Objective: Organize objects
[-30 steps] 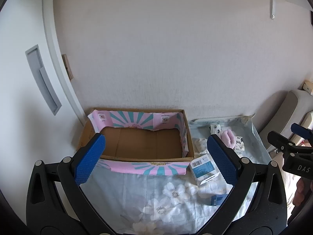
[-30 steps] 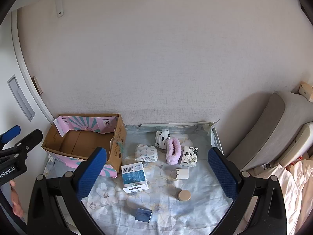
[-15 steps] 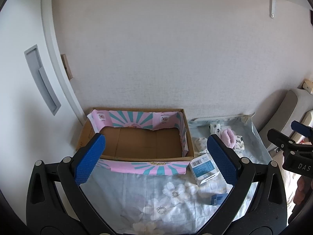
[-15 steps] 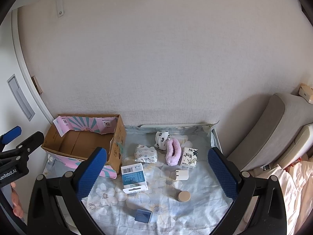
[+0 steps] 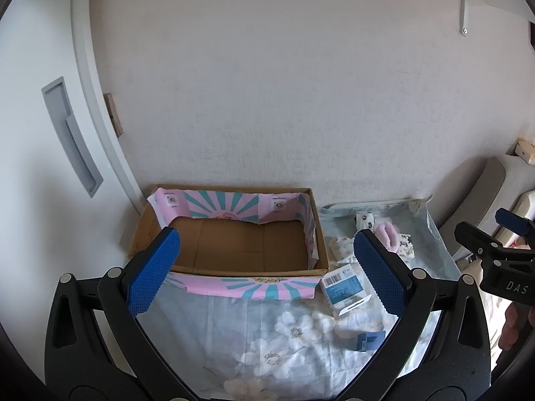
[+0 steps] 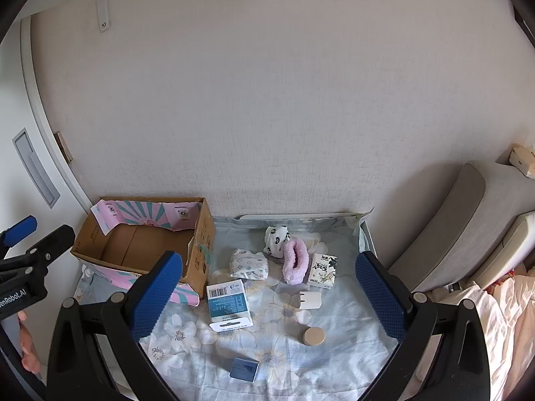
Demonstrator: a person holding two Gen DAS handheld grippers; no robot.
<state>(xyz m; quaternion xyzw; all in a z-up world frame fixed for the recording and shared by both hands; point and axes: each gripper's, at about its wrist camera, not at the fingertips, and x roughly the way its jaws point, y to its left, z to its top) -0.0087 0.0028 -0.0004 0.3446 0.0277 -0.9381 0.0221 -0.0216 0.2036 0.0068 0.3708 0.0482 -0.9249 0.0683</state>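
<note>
An empty cardboard box [image 5: 234, 250] with pink and teal flaps stands at the left of a floral cloth; it also shows in the right wrist view [image 6: 143, 244]. Loose items lie to its right: a blue-white carton [image 6: 228, 304], a small dark blue box [image 6: 244, 369], a round tan lid [image 6: 314, 336], a white charger [image 6: 310, 300], a pink fuzzy sock [image 6: 296, 264], a spotted white sock [image 6: 276, 239], a patterned pack [image 6: 249, 264] and a tissue pack [image 6: 322, 270]. My left gripper [image 5: 267, 274] is open and empty above the box's front. My right gripper [image 6: 267, 300] is open and empty above the items.
The floral cloth [image 6: 341, 341] lies against a white wall. A white door with a recessed handle [image 5: 72, 137] is on the left. Grey cushions [image 6: 461, 227] and pink bedding [image 6: 501, 317] are on the right.
Both grippers have shifted only slightly; the views are almost the same. Nothing has been taken hold of or moved.
</note>
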